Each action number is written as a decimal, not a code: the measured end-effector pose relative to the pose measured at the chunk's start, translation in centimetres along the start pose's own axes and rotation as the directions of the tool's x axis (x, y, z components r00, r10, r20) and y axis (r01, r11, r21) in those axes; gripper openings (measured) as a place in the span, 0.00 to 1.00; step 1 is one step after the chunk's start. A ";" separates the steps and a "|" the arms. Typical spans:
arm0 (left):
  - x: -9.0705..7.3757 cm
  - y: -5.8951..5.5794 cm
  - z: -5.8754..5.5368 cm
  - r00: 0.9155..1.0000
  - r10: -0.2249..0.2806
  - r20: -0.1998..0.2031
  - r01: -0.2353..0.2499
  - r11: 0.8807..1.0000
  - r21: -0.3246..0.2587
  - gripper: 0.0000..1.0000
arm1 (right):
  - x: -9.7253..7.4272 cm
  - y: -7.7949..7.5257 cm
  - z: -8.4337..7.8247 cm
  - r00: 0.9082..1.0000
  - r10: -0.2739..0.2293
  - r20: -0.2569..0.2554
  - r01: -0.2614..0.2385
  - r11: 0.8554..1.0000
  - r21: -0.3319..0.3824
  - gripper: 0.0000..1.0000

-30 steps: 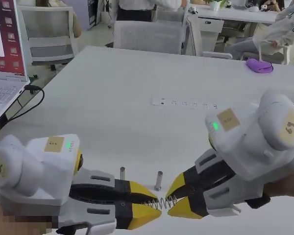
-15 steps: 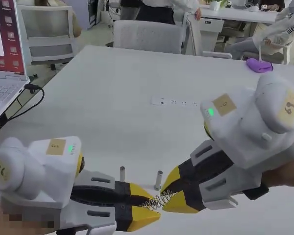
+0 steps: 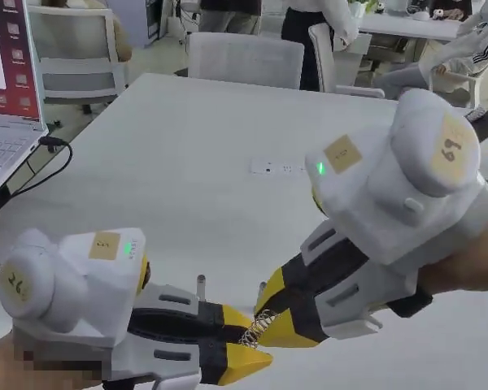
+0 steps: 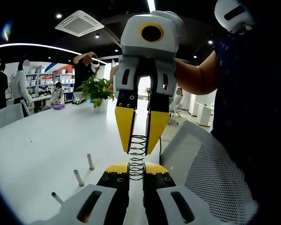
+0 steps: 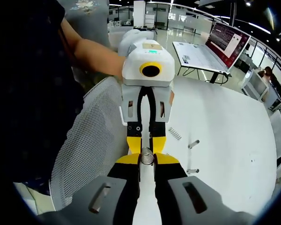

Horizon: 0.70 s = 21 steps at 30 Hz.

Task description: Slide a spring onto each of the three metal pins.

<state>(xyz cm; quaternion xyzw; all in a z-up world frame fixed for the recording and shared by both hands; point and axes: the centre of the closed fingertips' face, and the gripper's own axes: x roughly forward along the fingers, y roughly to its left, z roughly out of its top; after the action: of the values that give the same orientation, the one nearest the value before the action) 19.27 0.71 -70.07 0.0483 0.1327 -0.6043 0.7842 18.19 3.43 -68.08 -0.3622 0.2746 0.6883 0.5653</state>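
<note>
A short metal spring (image 3: pixel 257 327) spans the gap between my two grippers just above the white table (image 3: pixel 187 146). My left gripper (image 3: pixel 242 356) comes in from the lower left, shut on the spring's lower end (image 4: pixel 136 164). From the right, my right gripper (image 3: pixel 268 323) is shut on the other end (image 5: pixel 146 156), tip to tip with the left. Three upright metal pins (image 4: pixel 78 177) stand bare on the table beyond the jaws; two of them (image 3: pixel 201 284) peek out behind the grippers. A second loose spring (image 5: pixel 174 133) lies on the table near the pins (image 5: pixel 193 144).
An open laptop (image 3: pixel 4 89) with a black cable (image 3: pixel 53 158) sits at the table's left edge. A white power strip (image 3: pixel 281 169) lies mid-table. Grey mesh chairs (image 3: pixel 244 58) and people stand beyond the far edge.
My right gripper has moved left and risen, closing on the left one. The spring between them is shorter and more tilted. The left gripper has barely shifted.
</note>
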 end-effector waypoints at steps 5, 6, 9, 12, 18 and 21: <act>0.1 -0.1 0.2 1.000 0.000 0.020 0.000 1.000 0.000 0.02 | 0.4 -0.1 0.0 1.000 0.016 -0.021 -0.016 1.000 -0.003 0.08; 0.2 -0.1 0.2 1.000 0.003 0.017 -0.003 1.000 0.001 0.02 | 0.4 0.0 -0.1 0.999 0.024 -0.029 -0.025 1.000 -0.003 0.08; 0.1 -0.1 0.1 1.000 0.004 0.016 -0.004 1.000 -0.001 0.02 | 0.5 0.0 -0.2 0.999 0.032 -0.040 -0.032 0.999 -0.009 0.08; 0.1 -0.1 0.1 1.000 0.005 0.021 -0.005 1.000 -0.001 0.02 | 0.6 0.0 -0.3 0.998 0.042 -0.054 -0.042 0.999 0.000 0.09; 0.2 -0.2 0.1 1.000 0.004 0.029 -0.004 1.000 0.002 0.02 | 1.0 0.2 -0.6 0.995 0.055 -0.081 -0.055 0.998 0.000 0.09; 0.0 -0.1 0.2 0.999 0.008 0.044 -0.008 1.000 -0.005 0.02 | 1.0 0.0 -0.4 0.995 0.054 -0.084 -0.053 0.999 0.011 0.08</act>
<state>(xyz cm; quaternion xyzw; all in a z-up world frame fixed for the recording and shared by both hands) 19.20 0.61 -69.84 0.0336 0.1169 -0.6018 0.7893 18.16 3.65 -69.12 -0.3807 0.3110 0.6862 0.5361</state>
